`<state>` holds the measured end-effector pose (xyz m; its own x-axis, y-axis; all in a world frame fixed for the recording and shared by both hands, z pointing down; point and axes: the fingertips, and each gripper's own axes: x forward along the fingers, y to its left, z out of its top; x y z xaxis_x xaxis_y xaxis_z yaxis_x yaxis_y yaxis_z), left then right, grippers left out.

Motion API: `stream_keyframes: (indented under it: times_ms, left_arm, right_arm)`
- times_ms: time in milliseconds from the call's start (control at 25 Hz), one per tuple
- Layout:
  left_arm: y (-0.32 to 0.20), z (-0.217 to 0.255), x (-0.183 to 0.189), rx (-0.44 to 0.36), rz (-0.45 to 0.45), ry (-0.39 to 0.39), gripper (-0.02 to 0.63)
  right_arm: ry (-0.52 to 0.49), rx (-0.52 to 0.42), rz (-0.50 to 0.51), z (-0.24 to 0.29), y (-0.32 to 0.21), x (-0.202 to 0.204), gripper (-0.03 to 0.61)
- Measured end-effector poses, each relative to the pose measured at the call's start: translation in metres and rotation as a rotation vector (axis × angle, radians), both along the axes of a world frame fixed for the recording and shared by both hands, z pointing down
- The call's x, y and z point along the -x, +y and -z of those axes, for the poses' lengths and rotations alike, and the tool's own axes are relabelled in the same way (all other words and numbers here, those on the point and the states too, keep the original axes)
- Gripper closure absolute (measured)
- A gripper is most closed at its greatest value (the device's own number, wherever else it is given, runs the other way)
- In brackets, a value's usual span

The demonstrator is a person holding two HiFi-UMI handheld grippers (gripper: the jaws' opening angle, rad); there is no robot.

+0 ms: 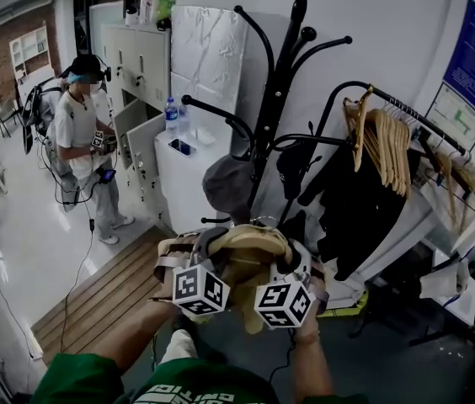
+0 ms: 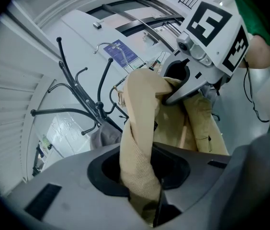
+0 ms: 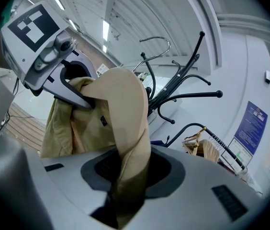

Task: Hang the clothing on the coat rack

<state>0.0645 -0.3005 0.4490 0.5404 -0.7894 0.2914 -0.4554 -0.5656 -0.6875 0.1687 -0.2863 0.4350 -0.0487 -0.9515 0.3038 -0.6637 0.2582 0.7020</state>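
Observation:
Both grippers hold a tan garment [image 1: 250, 244] bunched up in front of my chest, just short of the black coat rack [image 1: 275, 99]. My left gripper [image 1: 194, 266] is shut on a twisted fold of the tan cloth [image 2: 137, 143], which runs up out of its jaws. The right gripper [image 1: 298, 274] is shut on another fold of the cloth [image 3: 128, 128]. Each gripper view shows the other gripper clamped on the same garment: the right gripper [image 2: 188, 87] and the left gripper [image 3: 73, 89]. The rack's curved hooks [image 3: 192, 78] rise beyond the cloth.
A grey cap [image 1: 227, 183] hangs low on the rack. To the right stands a clothes rail with wooden hangers [image 1: 382, 137] and a black garment [image 1: 351, 204]. A white cabinet [image 1: 185, 175] is behind the rack. A person [image 1: 82, 141] stands at the left near a wooden floor strip [image 1: 103, 297].

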Motion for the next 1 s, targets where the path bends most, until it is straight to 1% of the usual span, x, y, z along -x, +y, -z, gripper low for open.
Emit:
stream_keyframes:
  times_ms: [400, 1000]
  left_arm:
    - [-0.042, 0.004, -0.002, 0.054, -0.011, -0.014, 0.509]
    - [-0.1, -0.01, -0.001, 0.104, -0.018, -0.001, 0.509]
  right_arm:
    - [-0.004, 0.038, -0.011, 0.004, -0.041, -0.002, 0.46]
    - [0.012, 0.09, -0.026, -0.007, -0.096, -0.001, 0.46]
